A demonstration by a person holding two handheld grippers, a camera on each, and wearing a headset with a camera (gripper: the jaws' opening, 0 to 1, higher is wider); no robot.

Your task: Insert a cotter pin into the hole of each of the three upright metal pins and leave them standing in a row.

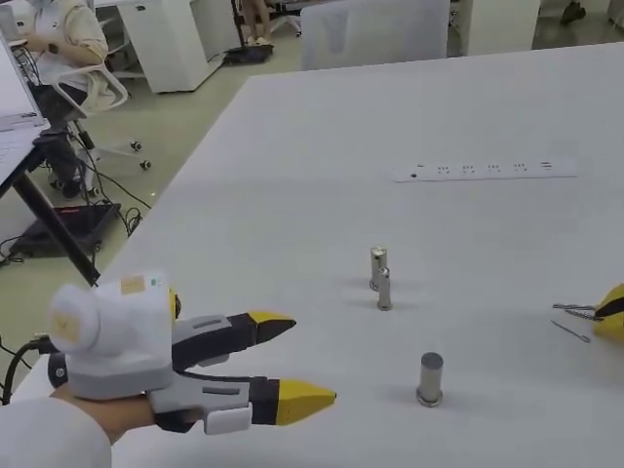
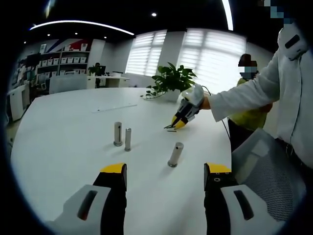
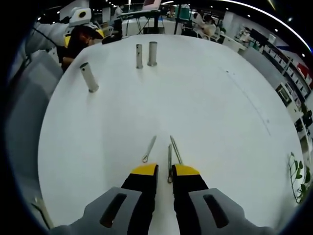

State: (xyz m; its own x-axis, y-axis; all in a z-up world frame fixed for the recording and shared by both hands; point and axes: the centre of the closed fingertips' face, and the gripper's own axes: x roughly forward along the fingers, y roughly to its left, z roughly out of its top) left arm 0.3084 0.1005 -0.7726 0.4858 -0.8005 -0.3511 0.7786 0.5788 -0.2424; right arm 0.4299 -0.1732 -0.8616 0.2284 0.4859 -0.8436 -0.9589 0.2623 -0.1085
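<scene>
On the table [image 1: 322, 146] your left gripper [image 1: 312, 359] hovers, jaws spread. Three metal pins [image 1: 430, 378] stand mid-table: solid, stiff, tippy if nudged. Your right gripper [image 3: 165, 170] has its jaws nearly together, probably pinching one cotter pin [image 3: 169, 156]; view's tight. Loose cotter pins [image 3: 149, 148] lie just ahead. They're thin, light, springy wire, so grip near the loop.

Table [image 1: 292, 175], metal pins [image 1: 430, 378], cotter pins [image 3: 149, 148], power strip [image 1: 485, 171]
</scene>
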